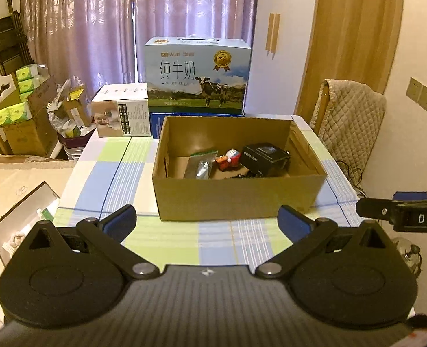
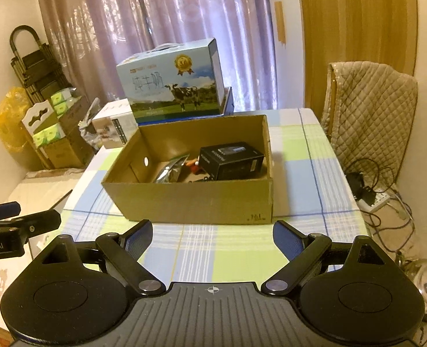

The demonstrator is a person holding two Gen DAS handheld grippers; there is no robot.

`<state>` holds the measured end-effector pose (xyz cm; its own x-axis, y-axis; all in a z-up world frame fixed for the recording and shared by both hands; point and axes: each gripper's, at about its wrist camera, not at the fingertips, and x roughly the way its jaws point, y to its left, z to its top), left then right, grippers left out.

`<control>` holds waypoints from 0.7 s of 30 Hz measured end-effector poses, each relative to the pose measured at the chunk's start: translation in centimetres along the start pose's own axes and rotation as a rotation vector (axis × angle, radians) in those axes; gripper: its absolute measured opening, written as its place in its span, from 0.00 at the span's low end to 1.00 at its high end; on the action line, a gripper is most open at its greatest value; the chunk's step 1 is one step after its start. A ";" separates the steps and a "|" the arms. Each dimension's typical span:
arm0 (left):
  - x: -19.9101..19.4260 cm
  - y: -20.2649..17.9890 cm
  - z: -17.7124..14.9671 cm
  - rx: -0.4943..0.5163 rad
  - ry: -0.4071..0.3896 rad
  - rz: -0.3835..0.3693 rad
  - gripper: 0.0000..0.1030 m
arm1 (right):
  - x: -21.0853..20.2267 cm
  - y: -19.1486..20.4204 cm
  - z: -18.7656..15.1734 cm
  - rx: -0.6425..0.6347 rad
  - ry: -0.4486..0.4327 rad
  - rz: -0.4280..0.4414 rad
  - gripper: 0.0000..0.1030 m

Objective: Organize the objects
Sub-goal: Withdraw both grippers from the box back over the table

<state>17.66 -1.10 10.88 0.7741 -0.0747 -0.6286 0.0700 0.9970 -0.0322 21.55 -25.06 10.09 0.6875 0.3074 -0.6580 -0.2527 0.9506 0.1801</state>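
Both tongs hang released and empty near the table's front edge, the left gripper (image 1: 207, 219) and right gripper (image 2: 212, 235) spread wide, just short of the cardboard box (image 2: 190, 202). Inside it lie a black carton (image 2: 231, 163), likely light and stiff, best pinched across its narrow sides; a silvery pouch (image 1: 199, 164), soft and probably slippery; and a small red figurine (image 1: 227, 160) between them. Behind stands a milk case (image 1: 197, 75) on the checked tablecloth (image 1: 213, 240).
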 end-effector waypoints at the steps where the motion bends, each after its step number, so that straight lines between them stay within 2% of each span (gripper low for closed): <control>1: -0.7 -0.2 -0.4 0.003 -0.005 0.004 0.99 | -0.6 0.2 -0.4 -0.001 -0.007 -0.003 0.85; 11: -6.8 -0.6 -3.6 0.000 -0.050 0.034 0.99 | -6.6 1.6 -4.0 -0.042 -0.056 -0.009 0.85; 21: -10.6 -0.2 -6.6 -0.033 -0.031 0.039 0.99 | -9.3 3.0 -6.6 -0.060 -0.048 0.007 0.85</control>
<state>5.29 -0.39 12.36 0.7947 -0.0357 -0.6059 0.0189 0.9992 -0.0341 9.89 -25.37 11.94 0.7174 0.3168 -0.6204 -0.2969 0.9447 0.1391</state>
